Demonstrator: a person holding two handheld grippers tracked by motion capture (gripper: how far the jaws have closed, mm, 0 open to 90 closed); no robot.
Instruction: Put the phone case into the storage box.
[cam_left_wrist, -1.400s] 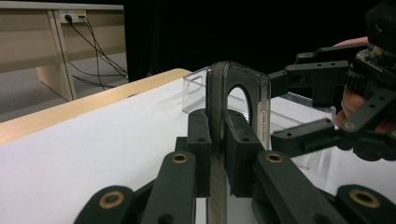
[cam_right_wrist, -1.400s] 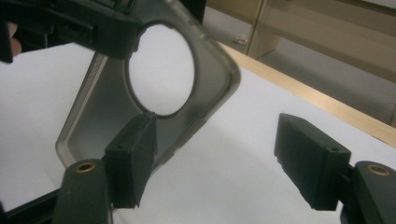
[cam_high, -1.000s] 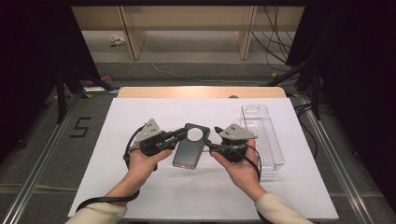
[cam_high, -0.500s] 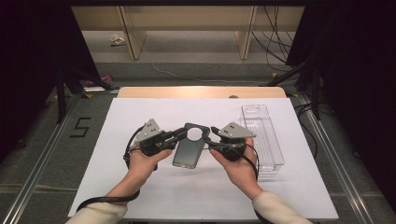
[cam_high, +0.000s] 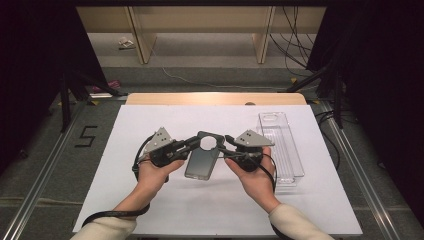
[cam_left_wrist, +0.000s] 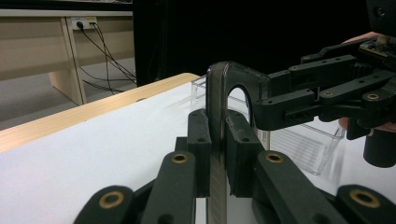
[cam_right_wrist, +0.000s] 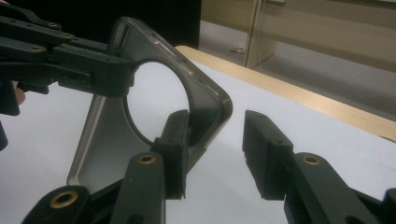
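- Gripping the grey phone case (cam_high: 201, 161) by its left edge near the far end, my left gripper (cam_high: 191, 144) has its jaws pressed flat on either side of the thin wall; in the left gripper view the case (cam_left_wrist: 218, 140) stands edge-on between my two pads (cam_left_wrist: 200, 140).
- Hanging over the middle of the white table (cam_high: 125, 210), the case runs its long axis from far to near, with the round camera cutout (cam_high: 207, 143) at the far end and the plain end pointing back towards me.
- The case sits between my two hands; its cutout end lies just left of my right gripper (cam_high: 226, 142), which comes in from the right at the same height as my left one.
- My right gripper (cam_right_wrist: 215, 149) is spread wide in its own view: the left pad (cam_right_wrist: 175, 140) sits at the cutout's rim, touching or nearly so, while the right pad (cam_right_wrist: 261, 149) stands well clear of the case's corner (cam_right_wrist: 219, 105).
- I judge the next move turns on that corner lying between my right jaws, so that closing them would pinch the far right edge.
- A clear plastic tray (cam_high: 280, 145) lies on the table just right of my right hand (cam_high: 252, 177), long axis also far to near.
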